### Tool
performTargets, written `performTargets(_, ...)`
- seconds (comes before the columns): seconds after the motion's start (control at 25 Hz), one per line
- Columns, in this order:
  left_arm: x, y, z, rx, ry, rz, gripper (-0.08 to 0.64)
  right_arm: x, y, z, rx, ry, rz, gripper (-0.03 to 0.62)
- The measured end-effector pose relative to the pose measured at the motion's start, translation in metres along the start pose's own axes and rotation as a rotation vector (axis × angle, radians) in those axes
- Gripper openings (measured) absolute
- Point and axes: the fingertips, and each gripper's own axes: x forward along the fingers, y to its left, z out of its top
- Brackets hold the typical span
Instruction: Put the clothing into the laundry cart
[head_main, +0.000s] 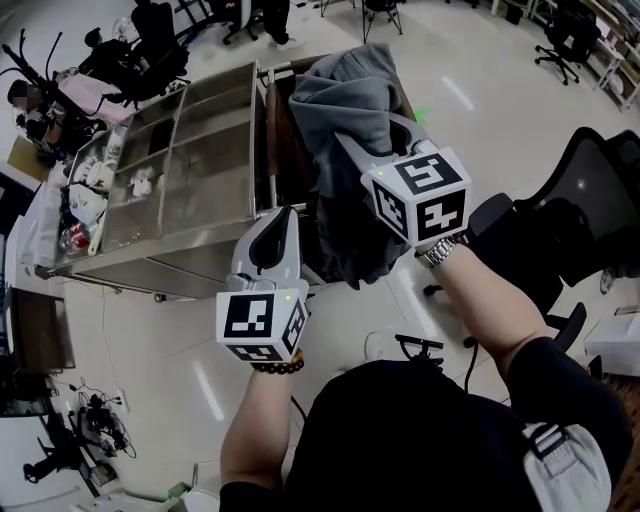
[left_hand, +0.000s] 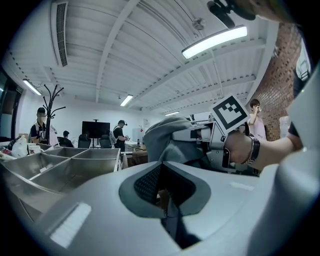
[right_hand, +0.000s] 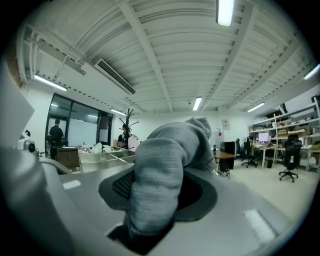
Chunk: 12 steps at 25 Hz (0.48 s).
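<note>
Right gripper (head_main: 345, 145): clenched on grey clothing (head_main: 345, 95)
Left gripper (head_main: 284, 214): pinching the clothing's dark hanging edge — 7 o'clock of right gripper
Cart (head_main: 274, 140): 12 o'clock — beneath the clothing

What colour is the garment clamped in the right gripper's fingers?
The garment is grey, clearest in the right gripper view.
</note>
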Motion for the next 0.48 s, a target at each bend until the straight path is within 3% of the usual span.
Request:
performTargets(0.28,0.009,0.002,-0.012,-0.005,0.015,0.006,0.003,0.012,-0.011,-0.031,0.006,0.076,0.002,0.302)
performTargets(0.48,0.01,-0.001,-0.017,-0.009,0.016,0.001,0.003,0.007,-0.011,-0.034,0.004,0.057,0.005,0.308)
